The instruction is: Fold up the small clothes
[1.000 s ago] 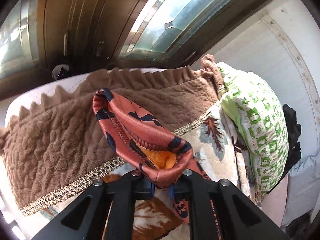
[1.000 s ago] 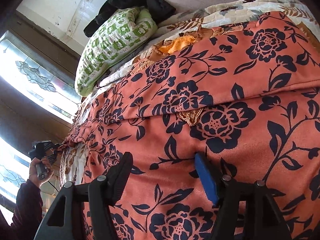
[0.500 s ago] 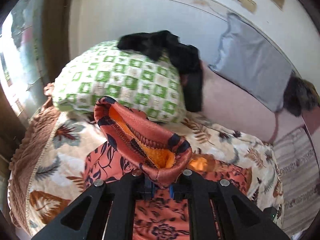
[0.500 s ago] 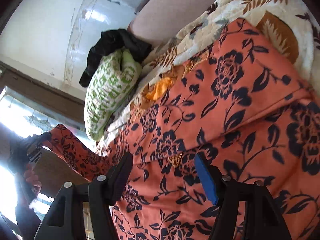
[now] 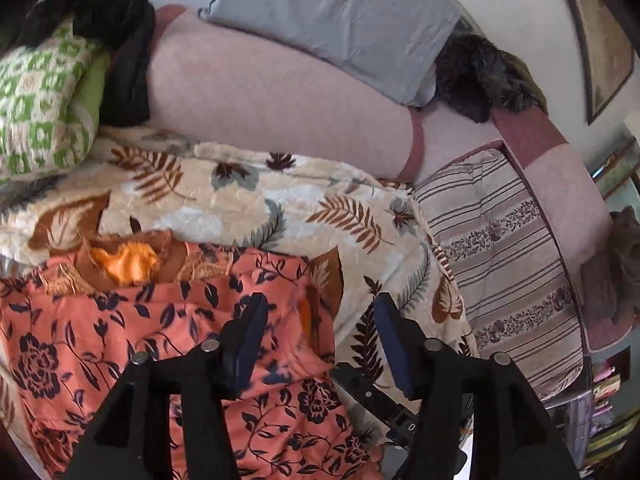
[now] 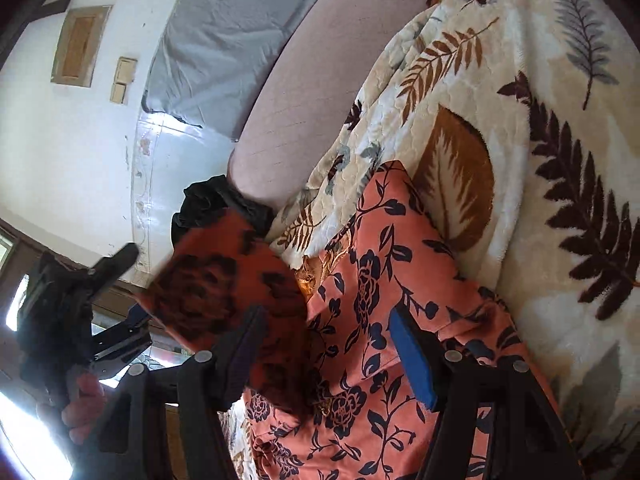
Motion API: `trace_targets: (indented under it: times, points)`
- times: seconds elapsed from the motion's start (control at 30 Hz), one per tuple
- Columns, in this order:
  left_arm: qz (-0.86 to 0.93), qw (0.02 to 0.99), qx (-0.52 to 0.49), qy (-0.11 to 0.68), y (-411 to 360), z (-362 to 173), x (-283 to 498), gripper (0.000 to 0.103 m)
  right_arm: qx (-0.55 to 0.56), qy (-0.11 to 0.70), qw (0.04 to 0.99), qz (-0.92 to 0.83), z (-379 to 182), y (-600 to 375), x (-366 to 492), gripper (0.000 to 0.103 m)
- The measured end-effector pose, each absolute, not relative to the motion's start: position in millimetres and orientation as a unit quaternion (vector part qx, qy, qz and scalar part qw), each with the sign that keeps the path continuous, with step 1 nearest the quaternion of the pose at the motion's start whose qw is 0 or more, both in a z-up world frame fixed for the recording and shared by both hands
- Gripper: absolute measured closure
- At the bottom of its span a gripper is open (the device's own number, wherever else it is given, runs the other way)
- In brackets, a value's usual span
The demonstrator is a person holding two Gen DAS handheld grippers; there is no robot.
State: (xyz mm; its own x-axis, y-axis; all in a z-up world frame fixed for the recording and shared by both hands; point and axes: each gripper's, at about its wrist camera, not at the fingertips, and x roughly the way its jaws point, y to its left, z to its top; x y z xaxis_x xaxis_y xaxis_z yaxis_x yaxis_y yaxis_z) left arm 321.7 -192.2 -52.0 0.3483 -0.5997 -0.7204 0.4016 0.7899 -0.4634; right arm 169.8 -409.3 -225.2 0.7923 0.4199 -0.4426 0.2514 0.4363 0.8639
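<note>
Garment (image 5: 168, 344): we see an orange cloth with dark flowers lying on the leaf-print blanket (image 5: 280, 208), and we take that blanket as our landmark. Going left to right in the left wrist view, a green checked pillow (image 5: 36, 104) sits at the blanket's far left corner with a black cloth (image 5: 120, 40) heaped on and beside it. The garment covers the blanket's near left part, its brown fringed collar and bright orange lining (image 5: 124, 260) toward the far side. Our left gripper (image 5: 320, 344) hangs over the garment's right edge; its jaws have just been opening and now stand wide with nothing pinched between them. Behind the blanket runs a pink cushion (image 5: 260, 100), with a grey pillow (image 5: 340, 20) against the wall. Right of the blanket lies a striped cover (image 5: 508, 264).

In the right wrist view, a hand (image 6: 80, 404) grips the left gripper's handle at far left, well off the blanket. A blurred flap of the garment (image 6: 224, 280) is up in the air left of the blanket. Our right gripper (image 6: 328, 344) has its jaws wide apart over the flat part of the garment, and we cannot tell whether they touch it. The blanket fills the right side.
</note>
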Motion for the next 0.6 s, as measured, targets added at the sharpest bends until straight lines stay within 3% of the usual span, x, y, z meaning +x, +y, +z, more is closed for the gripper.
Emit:
trace_targets:
  times: [0.07, 0.17, 0.33, 0.4, 0.5, 0.6]
  points:
    - [-0.282, 0.846, -0.083, 0.444, -169, -38, 317, 0.028, 0.537, 0.315, 0.780, 0.062, -226, -413, 170, 0.029]
    - [-0.237, 0.866, -0.103, 0.429, -119, -45, 317, 0.027, 0.532, 0.316, 0.783, 0.064, -224, -412, 171, 0.028]
    - [-0.124, 0.869, -0.137, 0.460, -24, -115, 306, 0.027, 0.524, 0.314, 0.790, 0.061, -226, -414, 174, 0.028]
    - [-0.079, 0.865, -0.153, 0.471, 10, -151, 295, 0.027, 0.517, 0.308, 0.795, 0.076, -224, -411, 176, 0.031]
    - [0.000, 0.856, -0.150, 0.495, 48, -198, 283, 0.027, 0.497, 0.312, 0.803, 0.104, -219, -395, 183, 0.045]
    - [0.035, 0.847, -0.158, 0.506, 70, -229, 278, 0.027, 0.455, 0.348, 0.814, 0.095, -223, -371, 192, 0.045]
